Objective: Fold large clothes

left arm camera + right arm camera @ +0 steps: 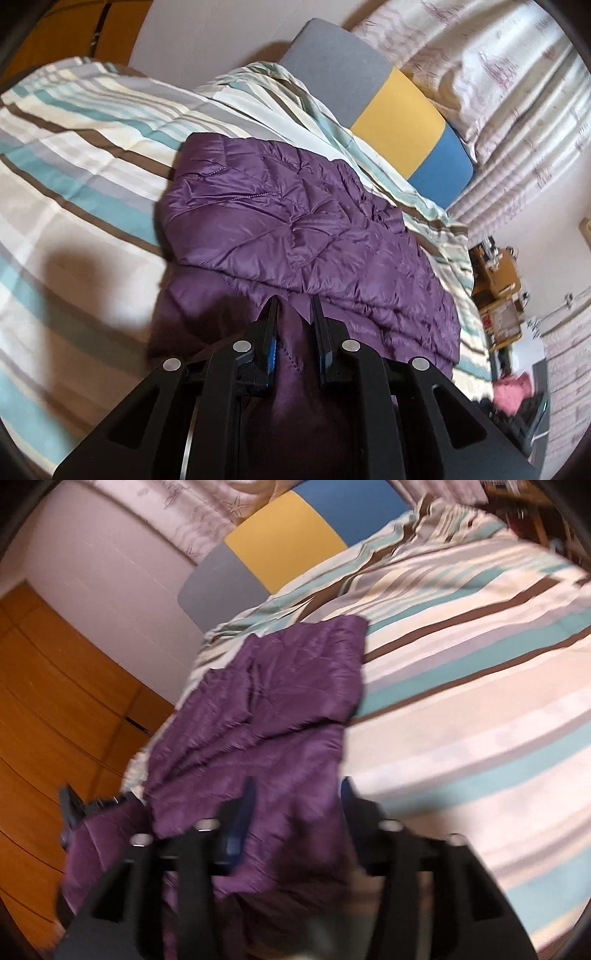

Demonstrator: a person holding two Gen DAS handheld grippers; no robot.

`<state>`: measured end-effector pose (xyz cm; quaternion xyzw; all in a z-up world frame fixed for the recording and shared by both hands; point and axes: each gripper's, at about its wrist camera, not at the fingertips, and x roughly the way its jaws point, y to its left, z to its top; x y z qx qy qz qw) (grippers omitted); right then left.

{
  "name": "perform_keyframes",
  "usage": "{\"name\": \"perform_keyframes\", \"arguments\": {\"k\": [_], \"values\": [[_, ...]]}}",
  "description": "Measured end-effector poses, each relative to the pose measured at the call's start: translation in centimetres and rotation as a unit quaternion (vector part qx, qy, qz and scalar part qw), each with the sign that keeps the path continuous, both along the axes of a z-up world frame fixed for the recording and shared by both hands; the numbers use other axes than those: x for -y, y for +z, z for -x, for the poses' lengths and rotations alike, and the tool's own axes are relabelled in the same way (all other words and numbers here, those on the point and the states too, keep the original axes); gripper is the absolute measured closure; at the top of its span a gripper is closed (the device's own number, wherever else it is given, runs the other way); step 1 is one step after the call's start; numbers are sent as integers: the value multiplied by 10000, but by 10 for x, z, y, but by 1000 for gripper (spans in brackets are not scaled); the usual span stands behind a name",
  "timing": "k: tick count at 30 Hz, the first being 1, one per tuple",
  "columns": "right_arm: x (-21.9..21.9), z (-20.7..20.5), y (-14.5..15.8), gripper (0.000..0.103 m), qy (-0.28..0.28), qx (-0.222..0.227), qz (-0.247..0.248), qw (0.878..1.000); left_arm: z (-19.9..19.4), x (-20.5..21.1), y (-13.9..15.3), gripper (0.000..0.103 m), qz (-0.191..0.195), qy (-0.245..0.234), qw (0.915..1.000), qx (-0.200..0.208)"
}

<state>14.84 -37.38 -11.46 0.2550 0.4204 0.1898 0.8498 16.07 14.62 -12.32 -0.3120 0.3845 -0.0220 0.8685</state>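
Here, a purple quilted jacket [288, 221] spread on the striped bed cover [74, 155], running from centre toward 4 o'clock in the left wrist view, one panel already doubled over. Left gripper [294, 306] at 6 o'clock, clamped tight on a raised fold of the jacket. Right gripper [297, 790] at 6 o'clock in its own blurred view, jaws roughly half parted, purple fabric lying between them but not visibly pinched. Likely trouble: with only one side gripped, a lopsided drag, skewing the fold; slippery shell sliding free; puffed filling springing the layers back open once released.
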Motion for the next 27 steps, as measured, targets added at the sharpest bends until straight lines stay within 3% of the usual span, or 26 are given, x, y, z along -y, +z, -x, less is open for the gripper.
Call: {"name": "perform_keyframes", "arguments": {"k": [3, 5, 8, 12, 17, 18, 20, 22, 24, 25, 27], "values": [[21, 19, -2, 52, -311, 18, 486, 9983, -13, -7, -6, 88, 189, 216, 9996, -50], [42, 29, -10, 52, -649, -122, 525, 9964, -22, -11, -10, 88, 255, 361, 9990, -94], [68, 34, -26, 52, -694, -569, 496, 9947, -31, -13, -16, 88, 235, 473, 9985, -172], [73, 44, -34, 51, -81, -1033, -31, 9946, -32, -12, -21, 88, 137, 492, 9985, -194], [30, 56, -33, 48, 1195, -1292, -794, 9812, -31, -10, -23, 88, 130, 515, 9984, -179], [18, 58, -31, 48, 1402, -1226, -718, 9799, -30, -11, -23, 88, 152, 547, 9982, -172], [2, 60, -34, 48, 1645, -1352, -678, 9747, -30, -12, -22, 88, 162, 608, 9979, -160], [-2, 56, -43, 48, 1608, -1620, -1034, 9681, -30, -14, -20, 88, 167, 616, 9978, -151], [3, 56, -41, 48, 1496, -1458, -858, 9742, -29, -14, -19, 88, 156, 599, 9980, -134], [5, 58, -36, 48, 1520, -1292, -503, 9786, -30, -13, -19, 88, 134, 595, 9981, -132], [9, 58, -38, 49, 1538, -1528, -194, 9760, -28, -13, -19, 88, 122, 577, 9982, -111]]}}
